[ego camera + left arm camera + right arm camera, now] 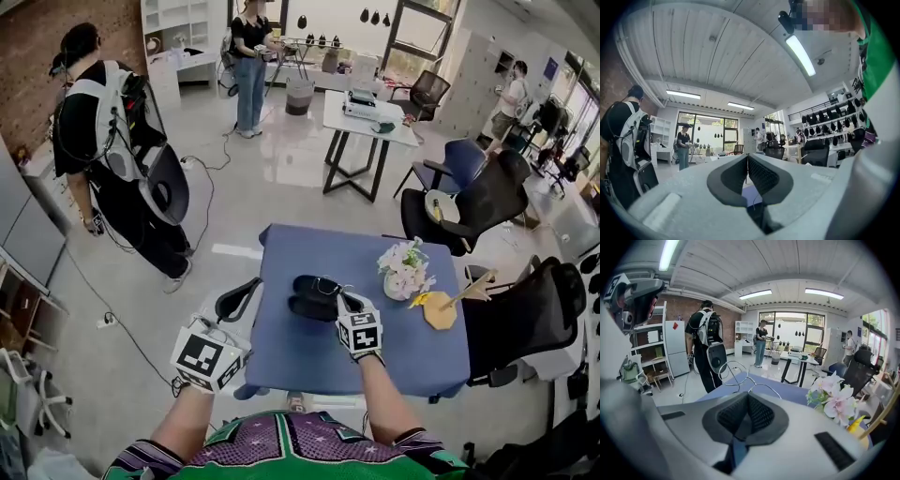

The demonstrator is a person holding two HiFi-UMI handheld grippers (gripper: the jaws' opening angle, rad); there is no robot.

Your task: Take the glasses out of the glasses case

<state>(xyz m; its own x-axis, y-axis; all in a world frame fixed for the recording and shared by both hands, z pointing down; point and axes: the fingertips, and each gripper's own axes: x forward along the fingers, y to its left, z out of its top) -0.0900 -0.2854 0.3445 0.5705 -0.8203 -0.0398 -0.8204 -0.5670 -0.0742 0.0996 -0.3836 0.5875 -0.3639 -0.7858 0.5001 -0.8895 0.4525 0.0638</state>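
A black glasses case (307,300) lies open in the middle of the blue table (309,361). My right gripper (345,298) is at the case's right end, shut on the thin wire glasses (330,285). In the right gripper view the glasses (740,376) rise just beyond the closed jaw tips of the right gripper (747,397), with their lenses and arms held above the table. My left gripper (246,292) hangs off the table's left edge. The left gripper (747,157) is shut with nothing in it and is tilted up towards the room.
A vase of pink and white flowers (405,270) and a wooden disc with a stick (439,309) stand at the table's right. A black office chair (525,314) is close on the right. A person with a backpack (112,141) stands at the left.
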